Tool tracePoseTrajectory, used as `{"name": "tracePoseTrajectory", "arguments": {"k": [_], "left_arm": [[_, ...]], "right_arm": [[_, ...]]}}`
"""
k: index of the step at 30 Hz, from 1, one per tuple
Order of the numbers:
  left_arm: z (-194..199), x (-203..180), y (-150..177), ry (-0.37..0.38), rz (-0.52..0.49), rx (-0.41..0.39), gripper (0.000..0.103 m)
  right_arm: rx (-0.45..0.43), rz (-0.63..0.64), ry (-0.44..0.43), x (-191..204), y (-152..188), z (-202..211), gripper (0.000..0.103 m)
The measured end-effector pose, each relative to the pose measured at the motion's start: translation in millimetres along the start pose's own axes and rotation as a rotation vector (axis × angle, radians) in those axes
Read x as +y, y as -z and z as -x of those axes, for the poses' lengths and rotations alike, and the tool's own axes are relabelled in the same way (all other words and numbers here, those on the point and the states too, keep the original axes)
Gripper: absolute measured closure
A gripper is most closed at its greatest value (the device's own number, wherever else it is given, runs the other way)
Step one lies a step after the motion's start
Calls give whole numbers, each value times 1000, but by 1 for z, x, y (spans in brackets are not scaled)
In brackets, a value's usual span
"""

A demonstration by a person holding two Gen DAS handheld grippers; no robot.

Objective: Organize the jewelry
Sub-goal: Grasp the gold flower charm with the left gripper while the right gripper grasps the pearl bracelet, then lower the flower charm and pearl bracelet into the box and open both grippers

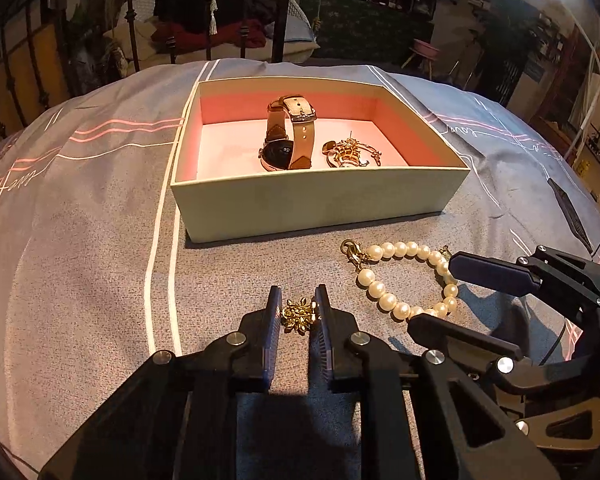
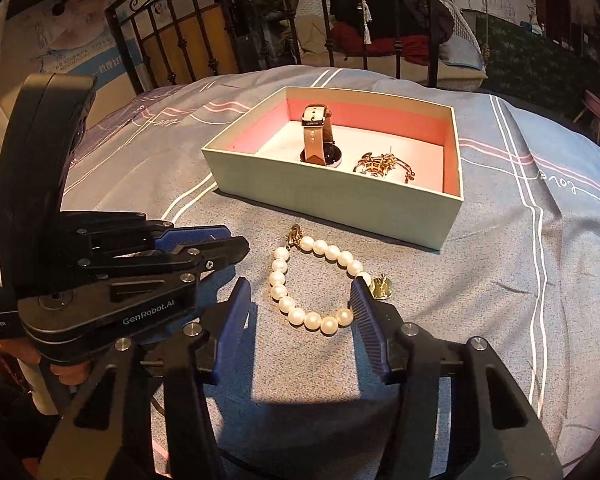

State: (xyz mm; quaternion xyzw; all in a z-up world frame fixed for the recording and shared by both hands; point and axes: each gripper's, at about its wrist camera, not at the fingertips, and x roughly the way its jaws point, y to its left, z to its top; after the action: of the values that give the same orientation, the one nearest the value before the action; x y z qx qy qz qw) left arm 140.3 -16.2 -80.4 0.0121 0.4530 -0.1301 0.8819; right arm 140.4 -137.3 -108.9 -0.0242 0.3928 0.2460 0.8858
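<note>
A pale green box (image 1: 312,204) with a pink lining sits on the bed (image 1: 80,220); in the right wrist view it is at the centre (image 2: 340,200). Inside lie a watch (image 1: 290,136) (image 2: 318,136) with a beige strap and a gold ornament (image 1: 350,154) (image 2: 382,166). My left gripper (image 1: 298,314) is shut on a small gold leaf-shaped brooch (image 1: 298,314) just in front of the box. A pearl bracelet (image 1: 404,280) (image 2: 316,284) lies on the bedspread. My right gripper (image 2: 300,312) (image 1: 440,300) is open, its fingers on either side of the bracelet.
A black metal bed rail (image 1: 208,8) (image 2: 396,20) stands behind the box, with cushions and dark clothes beyond it. The grey bedspread has white and pink stripes (image 1: 160,240). A pink stool (image 1: 424,50) stands far right.
</note>
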Motion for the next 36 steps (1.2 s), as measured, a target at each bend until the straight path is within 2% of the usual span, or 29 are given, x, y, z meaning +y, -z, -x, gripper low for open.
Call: {"name": "tracePoseTrajectory", "arguments": {"k": [4, 8, 10, 12, 14, 16, 19, 26, 36], "left_arm": [[1, 1, 0, 1, 4, 2, 86], [1, 1, 0, -2, 7, 1, 86], [1, 2, 0, -3, 11, 2, 86], [1, 2, 0, -3, 12, 1, 86], [2, 2, 1, -1, 16, 1, 86], [3, 4, 1, 2, 23, 0, 86], [4, 4, 1, 0, 24, 0, 86], [12, 6, -10, 15, 54, -7, 86], [35, 0, -71, 9, 39, -117, 86]], "right_arm": [[25, 19, 6, 2, -5, -8, 59], [93, 23, 1, 0, -2, -22, 60], [93, 30, 2, 1, -2, -21, 60], [98, 42, -7, 1, -1, -21, 67], [101, 45, -17, -1, 1, -19, 85], [97, 39, -18, -3, 3, -16, 93], [60, 40, -8, -3, 6, -7, 93], [-71, -14, -86, -10, -9, 30, 93], [-191, -15, -77, -25, -65, 51, 93]]}}
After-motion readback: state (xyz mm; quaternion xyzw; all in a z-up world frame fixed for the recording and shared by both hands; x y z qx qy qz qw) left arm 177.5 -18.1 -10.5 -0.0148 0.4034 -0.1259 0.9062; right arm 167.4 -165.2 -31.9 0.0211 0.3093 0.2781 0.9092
